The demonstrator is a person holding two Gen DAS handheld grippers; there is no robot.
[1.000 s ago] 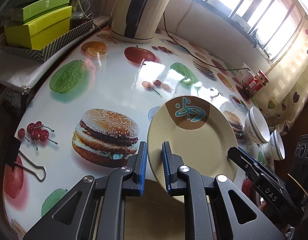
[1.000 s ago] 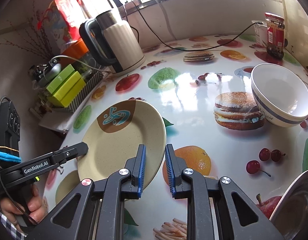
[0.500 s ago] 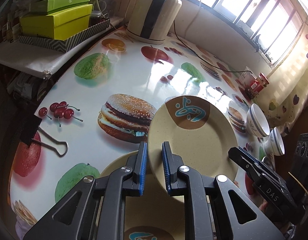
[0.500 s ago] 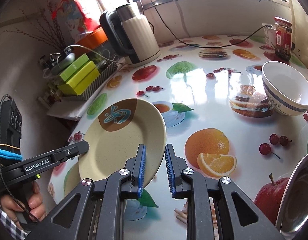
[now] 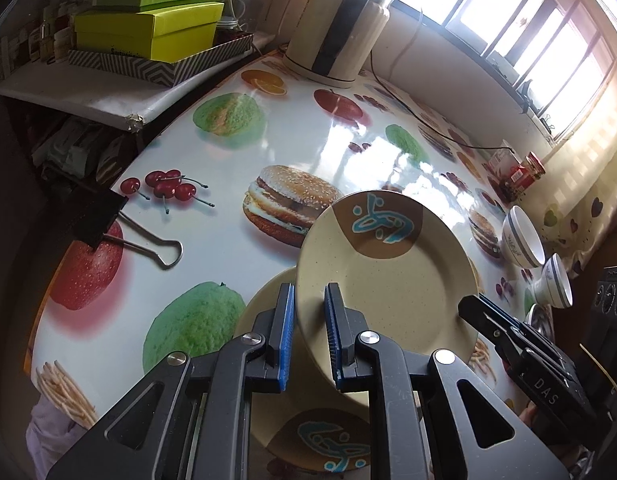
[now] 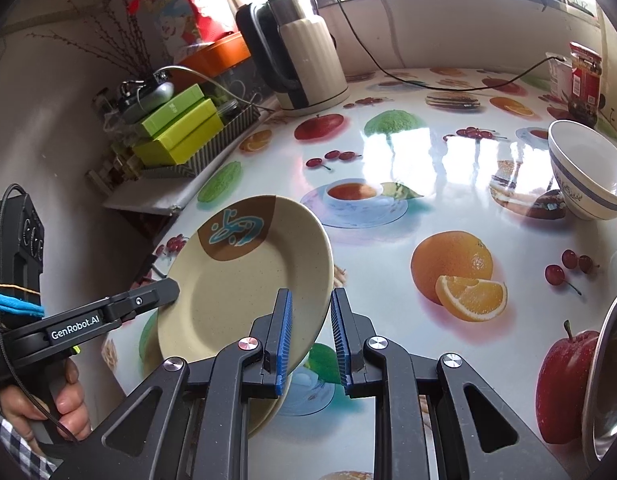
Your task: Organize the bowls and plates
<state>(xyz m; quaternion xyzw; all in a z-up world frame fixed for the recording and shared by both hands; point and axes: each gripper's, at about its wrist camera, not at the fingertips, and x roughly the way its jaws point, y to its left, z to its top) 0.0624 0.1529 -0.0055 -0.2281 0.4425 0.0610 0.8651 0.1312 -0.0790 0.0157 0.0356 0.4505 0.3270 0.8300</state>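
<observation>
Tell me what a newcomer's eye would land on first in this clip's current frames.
First, the beige plate with a brown patch and blue squiggle, held tilted above the table with the left gripper and right gripper each astride its rim. Under it lies a matching second plate on the fruit-and-burger tablecloth. Farther back, the cream kettle stands near the window, and a white bowl sits to the right.

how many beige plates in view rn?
2. One beige plate with a brown-and-blue motif is held tilted at its rim by both grippers; a second matching plate lies on the table beneath it. More may be hidden.
</observation>
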